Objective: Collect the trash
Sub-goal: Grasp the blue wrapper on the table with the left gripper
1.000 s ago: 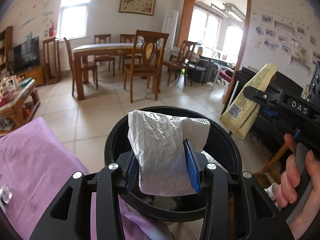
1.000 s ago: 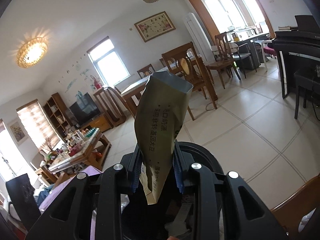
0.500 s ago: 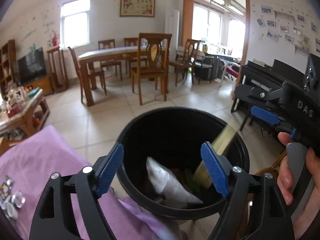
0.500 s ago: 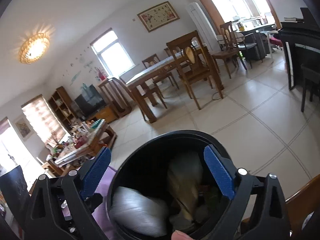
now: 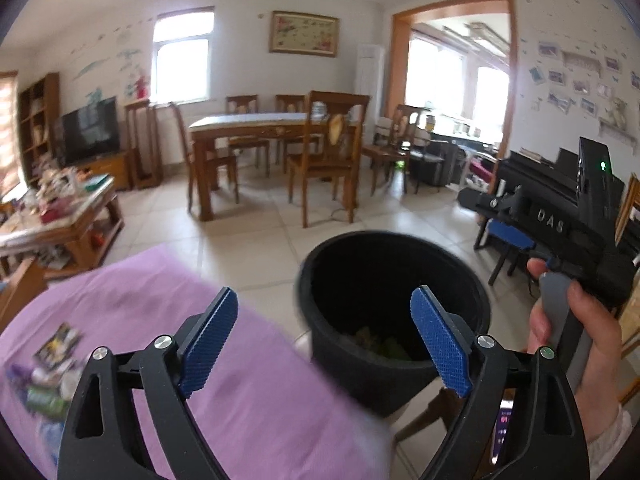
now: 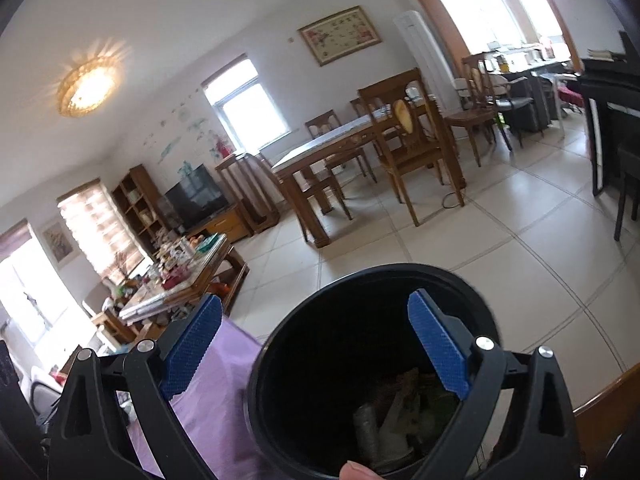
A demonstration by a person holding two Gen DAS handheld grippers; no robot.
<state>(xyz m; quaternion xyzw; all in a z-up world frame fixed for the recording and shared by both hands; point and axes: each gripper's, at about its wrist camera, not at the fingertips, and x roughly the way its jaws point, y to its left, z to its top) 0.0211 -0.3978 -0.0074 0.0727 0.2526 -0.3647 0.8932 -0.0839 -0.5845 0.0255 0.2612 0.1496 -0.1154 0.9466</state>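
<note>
Both claws, left gripper point(image 5: 324, 338) and right gripper point(image 6: 316, 348), were spread wide and empty above the bin point(image 6: 280, 344); wrappers point(image 6: 396, 412) were binned, packets point(image 5: 48, 376) beside it were left uncollected.

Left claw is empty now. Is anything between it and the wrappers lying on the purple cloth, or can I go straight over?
Nothing visible blocks it. The left claw hangs open over the purple cloth, and the blurred wrappers lie apart to its left on bare cloth. The black bin stands on the other side, off the table's edge.
</note>
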